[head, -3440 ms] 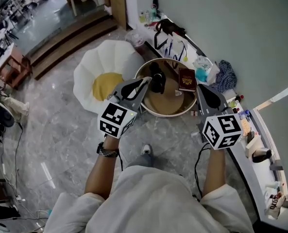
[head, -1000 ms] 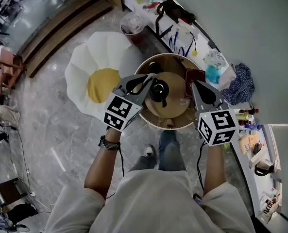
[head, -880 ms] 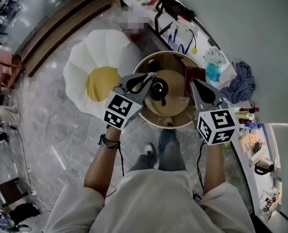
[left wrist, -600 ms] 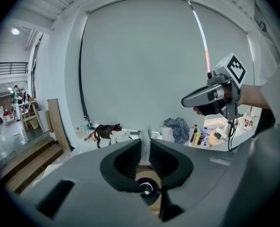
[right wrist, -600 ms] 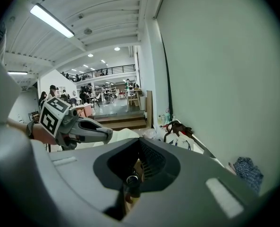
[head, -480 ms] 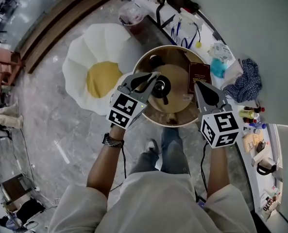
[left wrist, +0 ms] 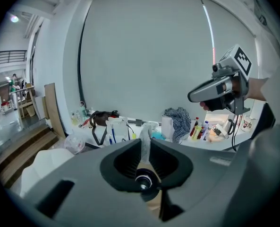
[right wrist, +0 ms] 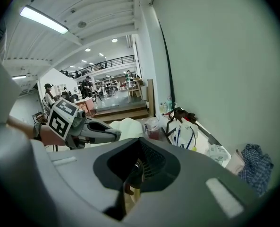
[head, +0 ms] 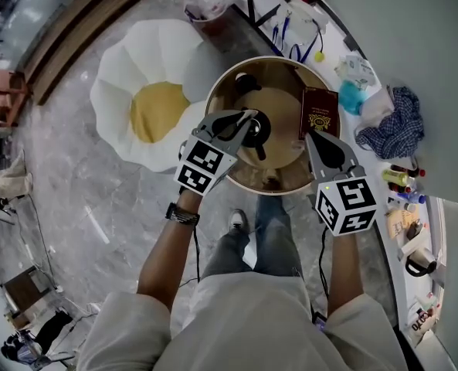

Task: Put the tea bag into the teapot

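Note:
A black teapot (head: pixel 256 132) stands in the middle of a round wooden table (head: pixel 279 79). My left gripper (head: pixel 249 117) hovers right over the pot from the left. In the left gripper view its jaws (left wrist: pixel 144 138) are shut on a thin pale tea bag (left wrist: pixel 145 151), and the teapot's round top (left wrist: pixel 142 183) shows straight below. My right gripper (head: pixel 309 136) hangs over the table's right side, about a hand's width from the pot. Its jaws (right wrist: pixel 140 142) are shut, and nothing shows between them.
A red-brown booklet (head: pixel 319 114) lies on the table's right part, and a small black object (head: pixel 244 83) sits at its far side. A white flower-shaped cushion (head: pixel 113 83) lies on the floor to the left. A cluttered counter (head: pixel 402 176) with bottles and a blue checked cloth (head: pixel 391 126) runs along the right wall.
Both grippers have come in over the table since the earliest frame. Over the last second they have kept their places by the teapot while the head view drifted slightly.

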